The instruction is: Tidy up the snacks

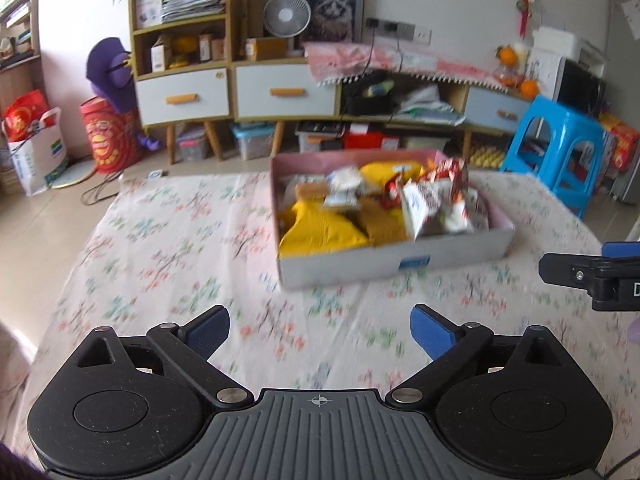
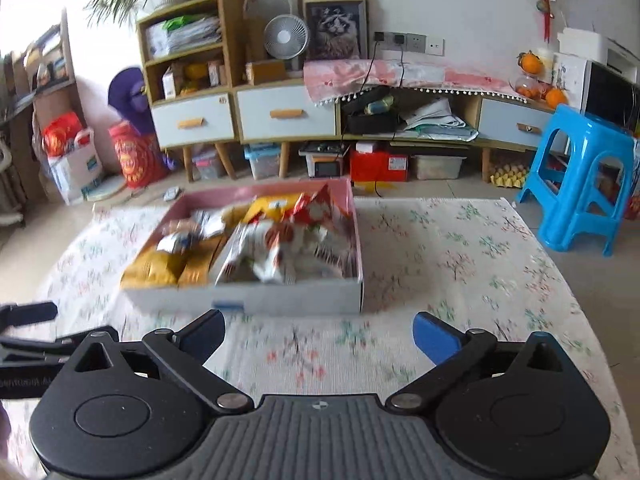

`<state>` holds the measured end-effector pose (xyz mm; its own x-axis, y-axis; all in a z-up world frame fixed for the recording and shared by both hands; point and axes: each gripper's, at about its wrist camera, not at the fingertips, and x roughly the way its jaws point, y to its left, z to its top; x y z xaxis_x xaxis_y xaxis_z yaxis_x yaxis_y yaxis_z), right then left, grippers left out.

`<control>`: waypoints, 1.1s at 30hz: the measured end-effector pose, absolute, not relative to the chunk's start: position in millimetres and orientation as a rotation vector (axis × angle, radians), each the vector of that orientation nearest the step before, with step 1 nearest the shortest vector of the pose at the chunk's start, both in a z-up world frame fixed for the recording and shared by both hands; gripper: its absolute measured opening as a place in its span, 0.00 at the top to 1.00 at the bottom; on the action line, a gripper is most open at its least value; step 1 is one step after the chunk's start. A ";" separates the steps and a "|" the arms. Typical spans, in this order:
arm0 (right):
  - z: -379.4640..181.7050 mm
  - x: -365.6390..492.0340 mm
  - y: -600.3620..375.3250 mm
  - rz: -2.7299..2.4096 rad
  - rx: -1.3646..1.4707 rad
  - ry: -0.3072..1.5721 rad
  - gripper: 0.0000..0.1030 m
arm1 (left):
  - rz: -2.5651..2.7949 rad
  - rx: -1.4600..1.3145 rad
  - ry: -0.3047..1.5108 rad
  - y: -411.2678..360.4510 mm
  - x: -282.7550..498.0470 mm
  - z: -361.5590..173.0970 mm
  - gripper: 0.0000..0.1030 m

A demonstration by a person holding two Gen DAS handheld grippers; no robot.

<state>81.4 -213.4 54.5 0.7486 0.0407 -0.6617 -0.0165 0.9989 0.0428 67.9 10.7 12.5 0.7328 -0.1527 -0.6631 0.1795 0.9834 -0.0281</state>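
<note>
- The box (image 1: 394, 258) sits on the counter (image 1: 180, 240), past both hand-held grippers; in the right wrist view the same box (image 2: 280, 300) lies ahead and a little left, its near wall facing the camera.
- It is full of snacks (image 1: 384, 204): yellow bags (image 1: 320, 228) on its left side, white-and-red bags (image 1: 440, 204) on its right, smaller packets (image 1: 340, 188) toward the back.
- Blur makes an exact count unsafe: at least two yellow bags, at least two white-and-red ones, a few small packets. One box.
- No snack shows loose on the cloth around the box in either view.
- The left hand-held gripper (image 1: 320, 332) has its jaws spread wide with nothing between them, only cloth below.
- The right hand-held gripper (image 2: 320, 338) is the same: jaws wide apart, empty, clear of the box.
- Each tool also shows at the edge of the other's view, so the two stand side by side, near the counter's front.
- Judgement: the packing step looks done or nearly so, with both tools free of the box.
- Judgement: the next move calls for either a check that nothing sticks up over the rim, or a two-sided hold on the box walls to shift it.
- Beyond the counter: one blue stool (image 2: 580, 184), a low cabinet (image 1: 280, 96) and one small fan (image 1: 286, 14) on it.
</note>
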 end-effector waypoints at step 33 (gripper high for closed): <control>45.9 35.1 -187.1 -0.007 0.001 0.794 0.08 | 0.005 -0.035 0.840 21.7 36.3 17.3 0.01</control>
<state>35.1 -187.1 45.9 0.7007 -0.0059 -0.7134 0.0070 1.0000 -0.0014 36.3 21.7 17.3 0.6677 -0.0092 -0.7444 -0.0183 0.9994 -0.0287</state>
